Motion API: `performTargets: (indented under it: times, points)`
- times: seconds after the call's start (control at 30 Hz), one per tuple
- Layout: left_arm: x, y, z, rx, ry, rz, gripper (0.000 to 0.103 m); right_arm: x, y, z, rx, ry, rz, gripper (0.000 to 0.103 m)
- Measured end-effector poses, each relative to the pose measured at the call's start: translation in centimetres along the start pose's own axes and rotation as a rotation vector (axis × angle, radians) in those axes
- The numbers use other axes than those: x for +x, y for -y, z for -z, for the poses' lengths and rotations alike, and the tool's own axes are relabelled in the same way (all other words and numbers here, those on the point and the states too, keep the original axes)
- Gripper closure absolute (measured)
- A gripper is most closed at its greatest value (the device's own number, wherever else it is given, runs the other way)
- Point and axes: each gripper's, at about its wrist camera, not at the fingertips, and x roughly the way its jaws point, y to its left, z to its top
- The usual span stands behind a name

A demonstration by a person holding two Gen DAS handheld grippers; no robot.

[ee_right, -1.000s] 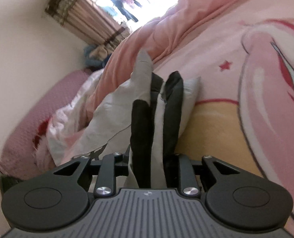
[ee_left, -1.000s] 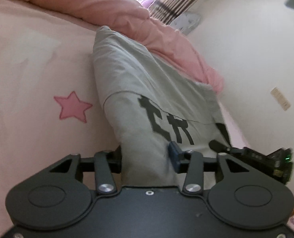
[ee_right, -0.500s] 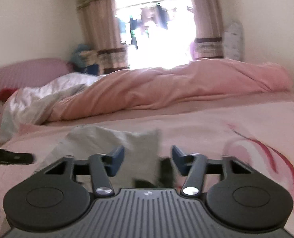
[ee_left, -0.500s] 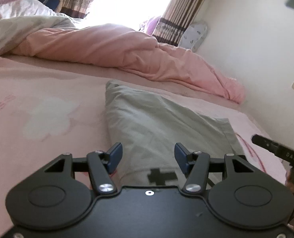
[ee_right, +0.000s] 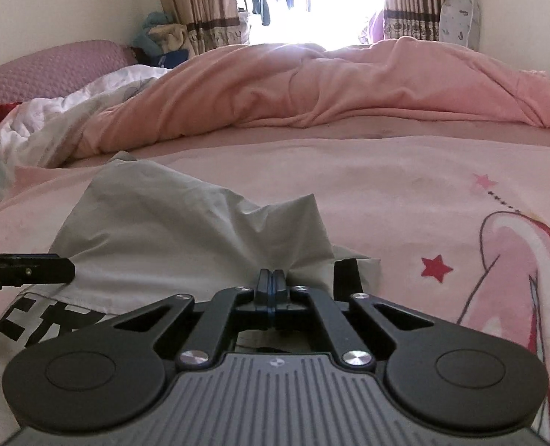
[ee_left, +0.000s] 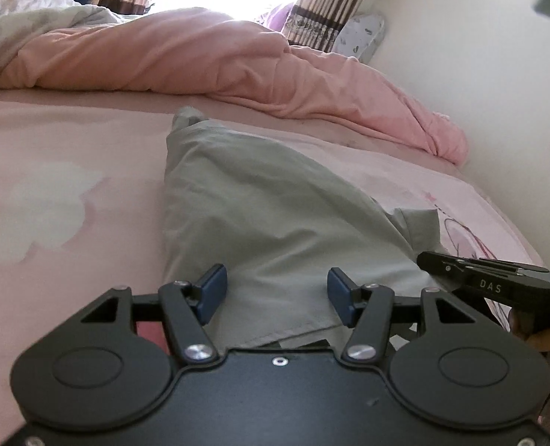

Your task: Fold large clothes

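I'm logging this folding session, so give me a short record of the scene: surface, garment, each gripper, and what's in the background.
surface: pink bed sheet with star and cartoon prints
garment: grey garment lying folded over on the sheet, black lettering showing at its near edge
left gripper: jaws apart above the garment, nothing between the pads
right gripper: jaws closed together, no cloth visibly pinched
background: bunched pink duvet, striped curtains at a bright window
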Motion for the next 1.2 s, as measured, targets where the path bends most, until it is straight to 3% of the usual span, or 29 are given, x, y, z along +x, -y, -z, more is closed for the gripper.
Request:
performTargets:
  times: [0.13,0.2,0.33,0.53,0.63,0.9,0.93,0.97,1.13,1.2]
  points:
    - [-3.2,1.0,0.9,-0.034,0.011,-0.019,0.046,-5.8,0.6,0.8,0.062,0.056,-0.058,0.069]
    - [-5.9,1.8,2.7,-0.006,0.031,-0.036,0.043,-10.1,1.1,2.7,0.087,0.098,-0.068,0.059]
    - [-10.8,3.1,8.2,0.033,0.024,-0.074,0.043,-16.5,2.2,8.3,0.167,0.078,-0.070,0.058]
    - [-14.5,4.5,14.7,-0.031,0.001,-0.061,0.043,-20.0,3.4,15.0,0.371,0.035,-0.104,0.057]
    - [-14.7,5.4,15.9,-0.041,-0.010,-0.055,0.043,-19.0,3.0,15.5,0.416,0.025,-0.142,0.057]
    - [-14.3,5.8,16.4,-0.048,0.000,-0.086,0.043,-16.2,1.7,15.5,0.419,0.022,-0.136,0.059]
    - [-14.3,6.0,16.4,-0.043,0.001,-0.088,0.043,-16.2,1.4,15.5,0.408,0.023,-0.104,0.083]
    - [-14.3,6.1,16.3,-0.041,-0.001,-0.093,0.043,-16.4,1.4,15.5,0.406,0.027,-0.082,0.097]
    - [-15.3,6.4,16.0,-0.034,0.013,-0.066,0.043,-20.0,1.3,14.4,0.396,0.149,-0.065,0.101]
    - [-15.1,6.4,16.1,-0.041,0.008,-0.062,0.043,-19.3,1.7,14.6,0.391,0.126,-0.049,0.101]
